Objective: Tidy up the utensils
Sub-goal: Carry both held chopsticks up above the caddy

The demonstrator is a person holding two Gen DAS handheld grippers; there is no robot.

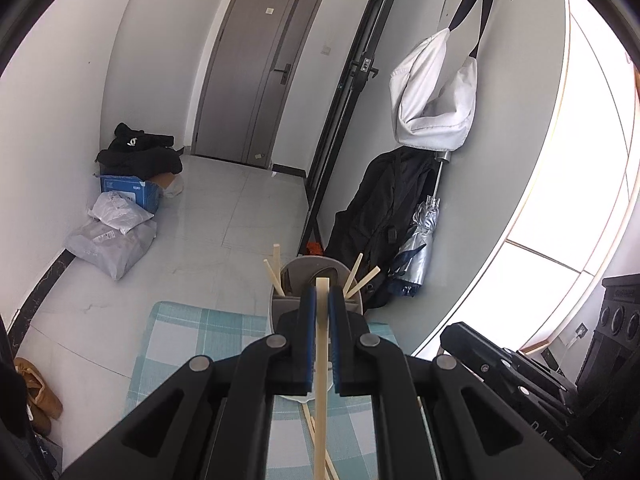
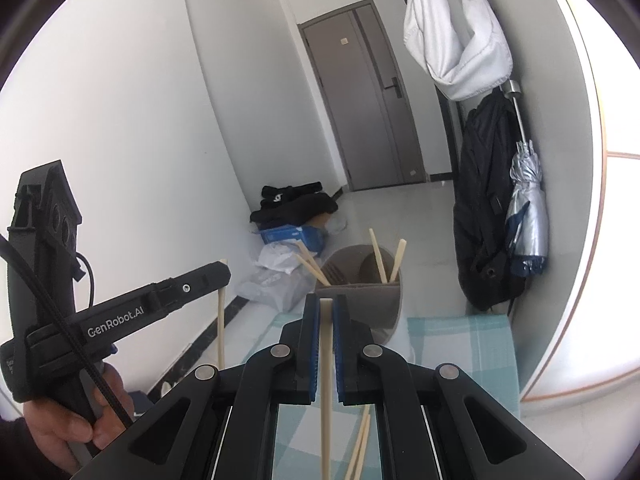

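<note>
Two views. Left wrist: left tool [image 1: 321, 296] clenched on a pale wooden chopstick [image 1: 321, 360], upright, before the taupe plastic utensil holder [image 1: 280, 304] on the teal checked tabletop [image 1: 192, 332]. Right wrist: right tool [image 2: 326, 312] clenched on a second pale chopstick [image 2: 327, 368]; loose chopsticks [image 2: 360, 448] lie on the tabletop below.
</note>
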